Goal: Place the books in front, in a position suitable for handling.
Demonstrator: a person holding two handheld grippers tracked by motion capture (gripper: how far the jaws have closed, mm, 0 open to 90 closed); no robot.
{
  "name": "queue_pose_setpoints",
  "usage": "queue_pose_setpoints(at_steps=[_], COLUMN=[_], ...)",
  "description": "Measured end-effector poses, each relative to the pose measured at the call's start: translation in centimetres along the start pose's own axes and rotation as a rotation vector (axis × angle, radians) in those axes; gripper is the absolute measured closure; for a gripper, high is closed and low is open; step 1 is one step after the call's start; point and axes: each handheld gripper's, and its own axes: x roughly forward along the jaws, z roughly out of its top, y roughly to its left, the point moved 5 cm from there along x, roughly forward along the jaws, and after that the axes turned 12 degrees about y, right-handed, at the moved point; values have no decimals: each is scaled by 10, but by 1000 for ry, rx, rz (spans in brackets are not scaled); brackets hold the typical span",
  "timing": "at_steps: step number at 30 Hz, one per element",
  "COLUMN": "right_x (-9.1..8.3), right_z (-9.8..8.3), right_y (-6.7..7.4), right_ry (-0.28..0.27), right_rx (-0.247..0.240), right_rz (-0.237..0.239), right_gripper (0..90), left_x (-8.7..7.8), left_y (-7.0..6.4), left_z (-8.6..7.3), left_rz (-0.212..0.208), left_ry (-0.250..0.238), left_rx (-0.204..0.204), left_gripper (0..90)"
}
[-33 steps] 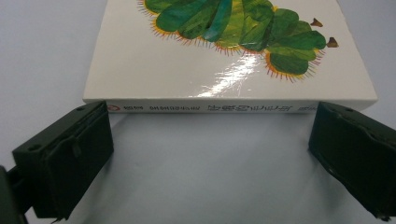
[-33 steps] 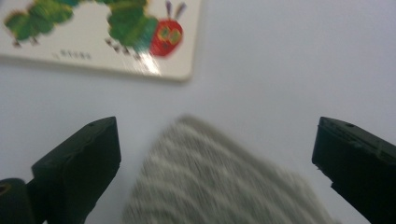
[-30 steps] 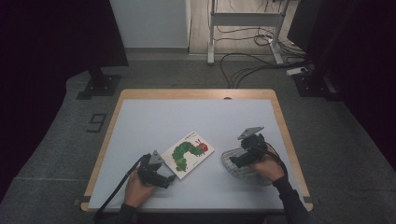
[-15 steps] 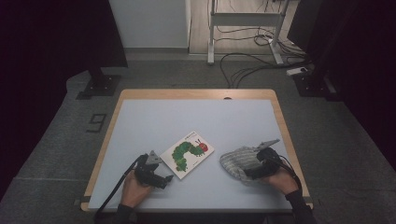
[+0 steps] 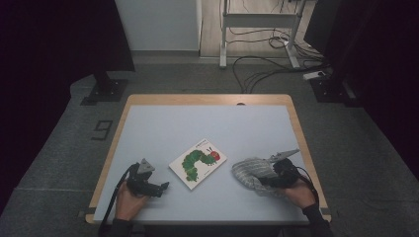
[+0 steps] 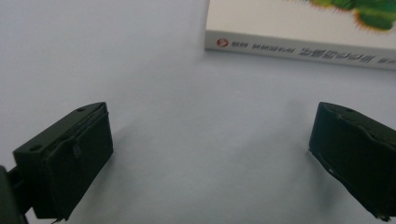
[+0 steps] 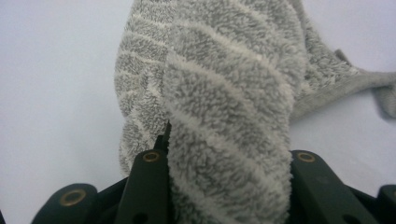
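A grey towel [image 5: 253, 170] with pale stripes lies bunched in a soft heap on the desk [image 5: 163, 123], near its right edge and toward the near right corner. In the right gripper view the towel [image 7: 224, 102] is thick, fluffy terry, folded over itself, with a thin flat hem trailing off to one side.

Your right gripper [image 5: 269, 180] has just been closing, and a fat fold of the cloth sits squeezed between its black jaws, so it now grips the towel. Judging by the pile, the cloth will be light, limp and easily compressed. It should not slip from the pads, but it will sag and unfold when lifted, and loose parts will drag across the desk. A thick fold like this gives a secure hold. For spreading or folding it neatly, the thin hem or a corner would probably give better control.

A picture book [image 5: 197, 163] with a green caterpillar on a white cover lies flat near the middle of the near half of the desk, well apart from the towel. It looks thin and stiff.

Your left gripper [image 5: 163, 186] rests low over the desk toward the near left corner, pointing at the book. Its jaws stand wide apart with nothing between them, and in the left gripper view the book's spine [image 6: 299, 49] lies just beyond them.
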Motion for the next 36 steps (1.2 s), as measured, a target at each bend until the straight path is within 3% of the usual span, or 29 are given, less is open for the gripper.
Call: queue_pose_setpoints(at_steps=[10, 20, 36], right_x=[-28, -45, -40], right_z=[19, 42, 80], right_y=[2, 4, 9], right_ry=[-91, -164, -212], right_rx=[-27, -39, -77], right_rz=[-69, -75, -75], right_gripper=[653, 653, 653], left_x=[0, 1, 1], left_y=[1, 1, 1], left_z=[0, 0, 0], left_rz=[-11, -10, -10], left_ry=[2, -2, 2], left_rx=[-5, -7, -3], left_gripper=[0, 0, 0])
